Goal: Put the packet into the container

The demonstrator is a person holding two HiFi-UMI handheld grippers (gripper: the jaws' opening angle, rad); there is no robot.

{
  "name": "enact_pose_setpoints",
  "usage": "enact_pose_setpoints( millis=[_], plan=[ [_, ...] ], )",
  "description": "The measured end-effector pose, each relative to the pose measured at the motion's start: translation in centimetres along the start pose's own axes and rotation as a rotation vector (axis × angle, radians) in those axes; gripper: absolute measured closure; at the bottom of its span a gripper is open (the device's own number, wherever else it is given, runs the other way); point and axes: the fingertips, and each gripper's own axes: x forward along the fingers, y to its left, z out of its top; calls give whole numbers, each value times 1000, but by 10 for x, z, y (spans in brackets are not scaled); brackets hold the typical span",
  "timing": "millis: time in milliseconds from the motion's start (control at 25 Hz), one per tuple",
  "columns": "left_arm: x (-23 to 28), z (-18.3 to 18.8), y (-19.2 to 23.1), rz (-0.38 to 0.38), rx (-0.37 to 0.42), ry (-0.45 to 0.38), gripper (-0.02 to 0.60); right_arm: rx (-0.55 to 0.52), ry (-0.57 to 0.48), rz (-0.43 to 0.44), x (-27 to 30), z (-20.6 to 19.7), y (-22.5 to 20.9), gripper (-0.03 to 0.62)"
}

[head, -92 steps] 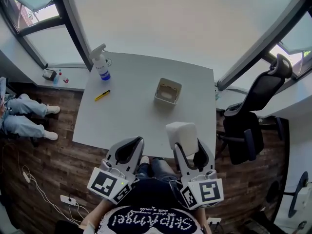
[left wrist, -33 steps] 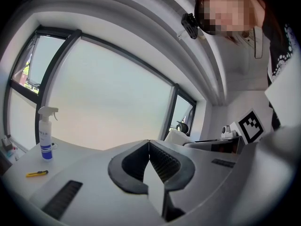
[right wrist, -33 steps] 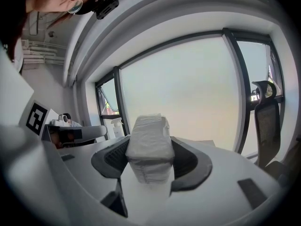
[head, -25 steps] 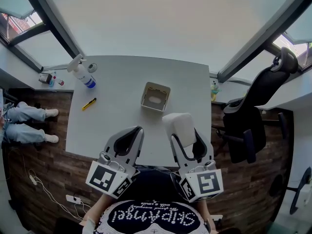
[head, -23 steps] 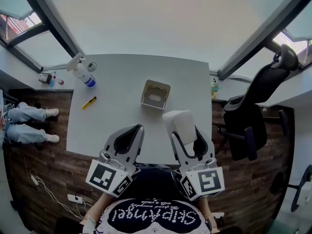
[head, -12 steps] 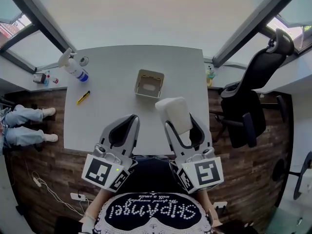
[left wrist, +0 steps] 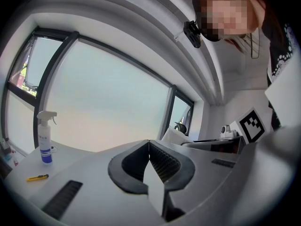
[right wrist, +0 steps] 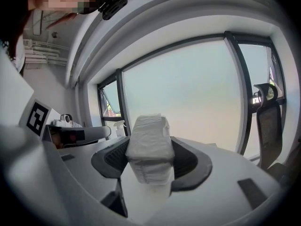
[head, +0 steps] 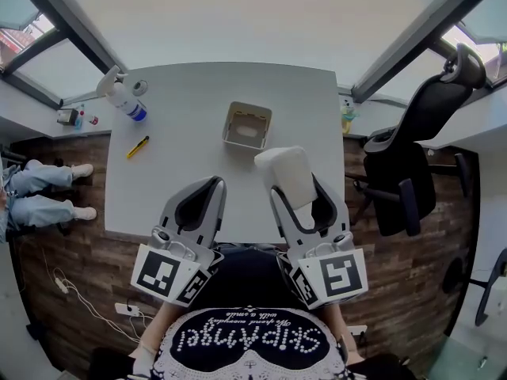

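Note:
A white packet stands clamped in my right gripper, held over the table's near right part; in the right gripper view the packet fills the space between the black pads. The container, a small beige open box, sits on the white table ahead and a little left of the packet, apart from it. My left gripper hovers over the near edge, shut with nothing in it; in the left gripper view its pads meet along one line at the left gripper.
A spray bottle stands at the table's far left corner, with a yellow utility knife lying nearer on the left. A black office chair stands to the right of the table. Window frames run behind.
The head view has shifted, so the table sits slightly differently in frame. The packet stays in my right gripper, now a little closer to the container. My left gripper stays shut.

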Motion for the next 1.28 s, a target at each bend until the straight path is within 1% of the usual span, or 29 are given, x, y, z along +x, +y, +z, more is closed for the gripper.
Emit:
enact_pose_setpoints(
  millis=[200,360,800,1280],
  plan=[
    [2,-2,-1,-6,4,7,572,-20,-13,-6,1,6,-4,335],
    [5,-1,0,-8,1,8,572,-51,-17,-10,12,11,-12,335],
    [1,-3,25,46,-17,17,572,-112,-20,45,56,24,-9,335],
    [8,-6,44,74,-33,30,572,-111,0,68,101,25,-16,335]
  ],
)
